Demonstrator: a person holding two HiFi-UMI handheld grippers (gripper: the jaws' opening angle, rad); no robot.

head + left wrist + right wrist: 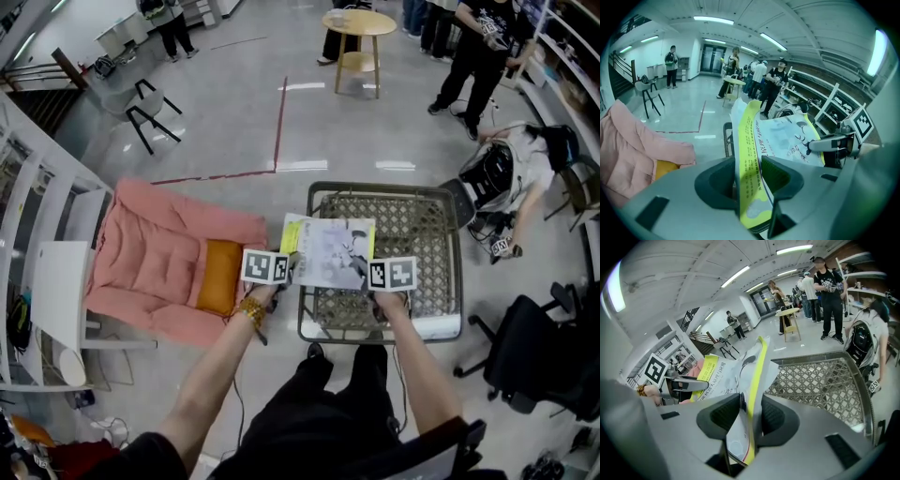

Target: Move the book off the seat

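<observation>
Grey polished floor of an open workshop, bystanders at the far side. Directly ahead of both grippers stands the seat (427,202), a metal frame with a woven lattice.

Left gripper (292,269): jaws narrowed onto the book (333,251) at its yellow-edged left margin, pads pressing the pages. Right gripper (367,274): jaws likewise clamped, on the opposite edge. The book hangs between the two grippers, cover up, apparently raised above the lattice. The right gripper view shows open weave beyond it and no contact that I can see. Outboard of the left gripper: pink padded chair (155,248) with an orange cushion (220,277).

Progress, judged: grasp and lift look done. The book is over the seat's near half, so not off it yet. Remaining: carry it clear of the frame, set it down, release. No destination is given; the pink chair is the nearest candidate.
</observation>
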